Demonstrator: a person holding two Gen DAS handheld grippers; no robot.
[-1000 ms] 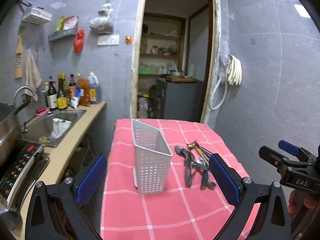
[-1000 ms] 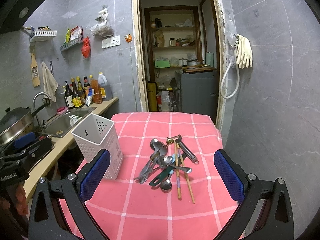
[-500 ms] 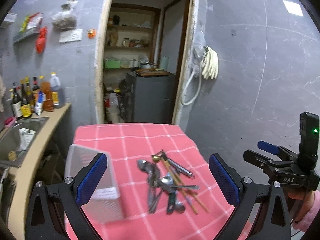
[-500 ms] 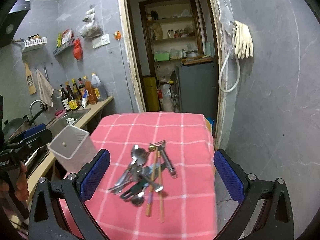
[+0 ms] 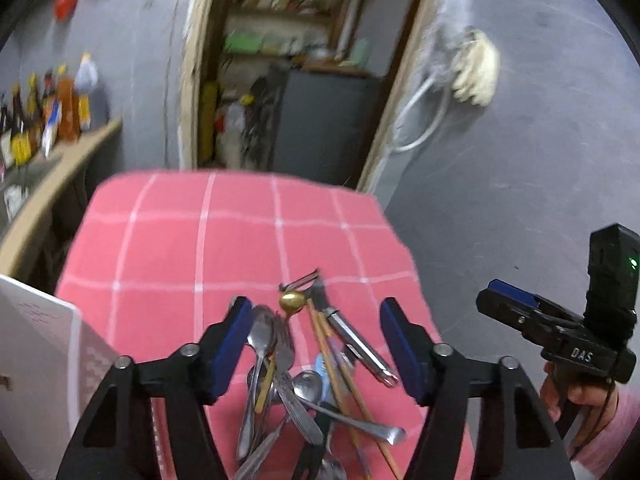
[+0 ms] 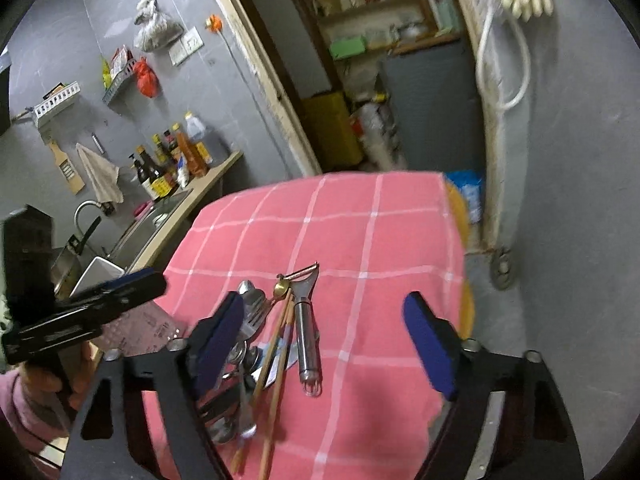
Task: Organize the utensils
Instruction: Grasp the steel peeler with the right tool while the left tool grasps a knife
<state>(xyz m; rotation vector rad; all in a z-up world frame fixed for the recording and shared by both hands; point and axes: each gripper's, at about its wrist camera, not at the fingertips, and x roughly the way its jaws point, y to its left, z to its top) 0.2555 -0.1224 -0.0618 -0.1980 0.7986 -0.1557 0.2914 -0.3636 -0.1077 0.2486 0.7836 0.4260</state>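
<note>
A heap of utensils (image 5: 316, 376) lies on the pink checked tablecloth (image 5: 200, 248): steel spoons, a fork, wooden chopsticks, a steel peeler (image 6: 306, 336) and a small gold spoon (image 5: 293, 301). My left gripper (image 5: 318, 346) is open, low over the heap, its blue pads on either side of it. My right gripper (image 6: 326, 338) is open over the peeler and chopsticks (image 6: 276, 356). The white perforated utensil holder (image 5: 36, 376) stands at the left; it also shows in the right wrist view (image 6: 102, 276).
A kitchen counter with sink (image 6: 148, 224) and sauce bottles (image 6: 172, 160) runs along the left. A doorway with a grey cabinet (image 5: 324, 120) is behind the table. The table's right edge (image 6: 460, 264) drops to a grey floor.
Both grippers have moved down and forward onto the utensil heap. The white holder has slid to the left edge of both views. The left gripper's jaws look narrower than before.
</note>
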